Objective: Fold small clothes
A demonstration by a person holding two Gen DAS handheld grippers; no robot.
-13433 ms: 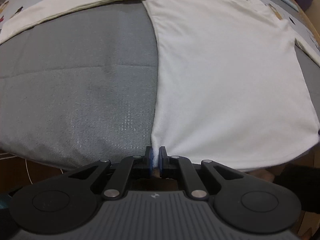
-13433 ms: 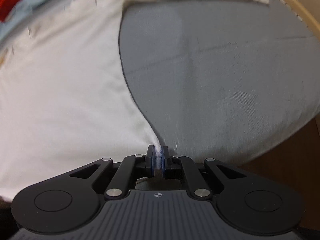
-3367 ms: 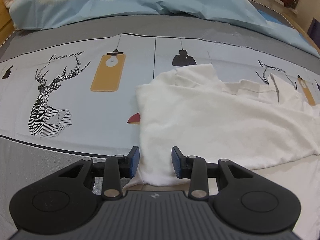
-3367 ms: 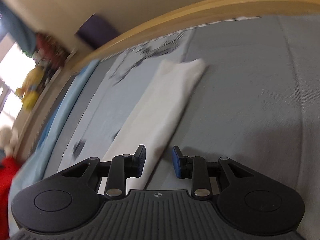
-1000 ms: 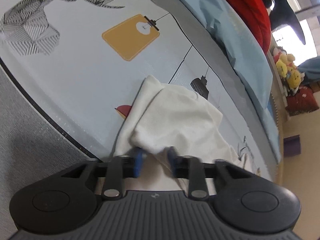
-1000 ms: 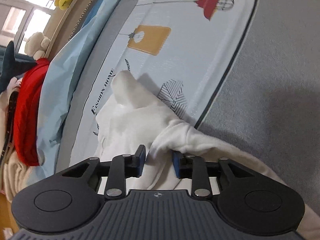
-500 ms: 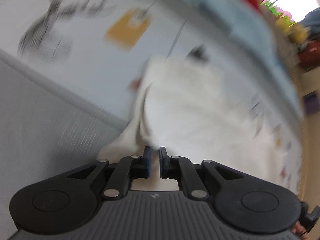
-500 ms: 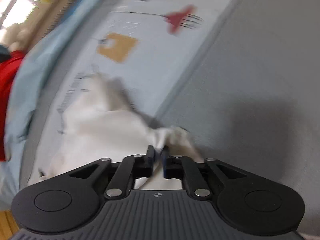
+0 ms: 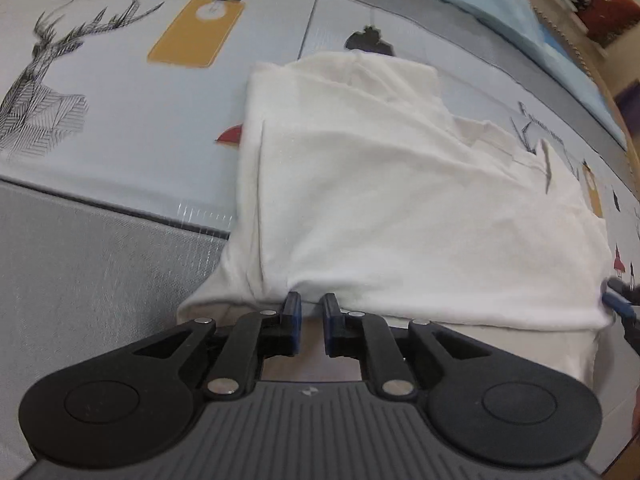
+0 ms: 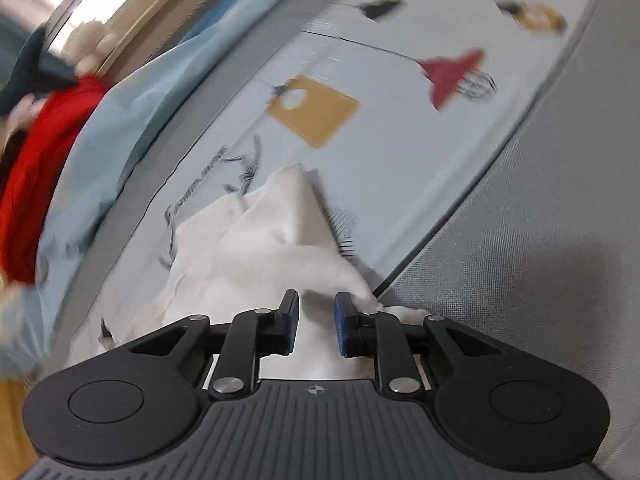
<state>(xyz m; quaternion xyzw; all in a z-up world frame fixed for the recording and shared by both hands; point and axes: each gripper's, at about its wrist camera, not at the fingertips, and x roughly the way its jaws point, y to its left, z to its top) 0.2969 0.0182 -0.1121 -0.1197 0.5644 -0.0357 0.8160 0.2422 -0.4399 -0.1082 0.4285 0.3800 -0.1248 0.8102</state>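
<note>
The left hand-held gripper [image 9: 311,307], jaws opening, sits at the folded white cotton shirt's [image 9: 400,208] near edge on the patterned bed sheet [image 9: 120,92]; the right hand-held gripper [image 10: 316,307] opens too, loose cloth between its pads.

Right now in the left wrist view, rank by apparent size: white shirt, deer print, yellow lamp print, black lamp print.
1. white shirt
2. deer print
3. yellow lamp print
4. black lamp print, though it lies farther off and the shirt partly hides it.

One white garment [image 9: 400,200], two hand-held grippers, one bedspread [image 9: 120,100], one red cloth [image 10: 36,168]
</note>
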